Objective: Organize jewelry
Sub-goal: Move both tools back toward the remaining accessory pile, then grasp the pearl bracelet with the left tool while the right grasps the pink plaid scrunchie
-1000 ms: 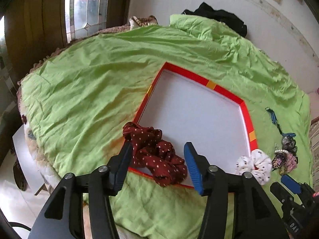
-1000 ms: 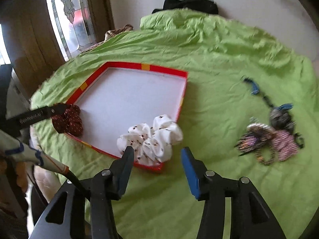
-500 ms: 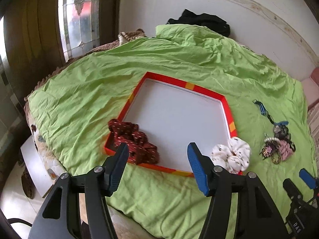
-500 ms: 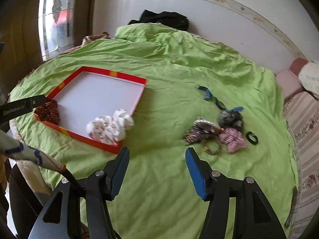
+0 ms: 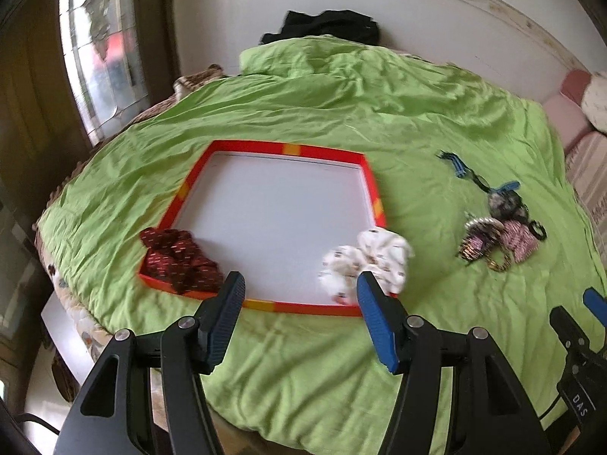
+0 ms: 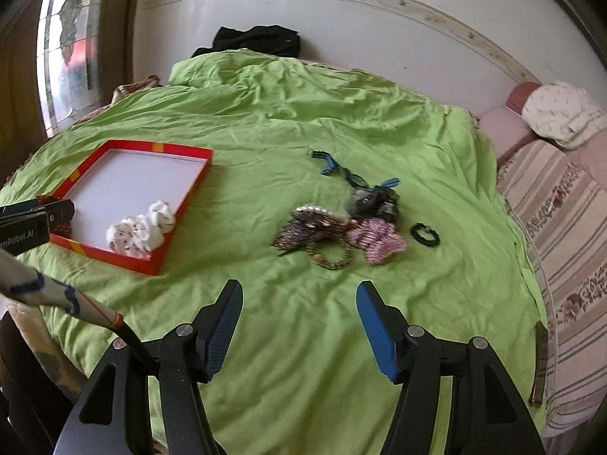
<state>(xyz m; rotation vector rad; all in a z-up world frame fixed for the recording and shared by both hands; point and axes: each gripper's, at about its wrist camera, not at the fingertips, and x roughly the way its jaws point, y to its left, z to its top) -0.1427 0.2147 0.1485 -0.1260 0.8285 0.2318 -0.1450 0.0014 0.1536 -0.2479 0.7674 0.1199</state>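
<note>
On green bedspread [image 6: 303, 322]: red tray [image 5: 288, 149] holds maroon scrunchie [image 5: 178, 261] and white scrunchie [image 5: 368, 261]. Remaining pile [image 6: 334, 235] well apart to tray's right, not yet sorted. Left gripper [image 5: 297, 318] and right gripper [image 6: 297, 318] both wide, empty.

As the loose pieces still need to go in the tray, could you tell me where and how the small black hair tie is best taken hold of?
Grip the black hair tie across its right-hand band, coming straight down from above. It lies flat on the green cover as a thin open ring, apart from the pink scrunchie on its left, so that side looks free for the right gripper fingers.
</note>
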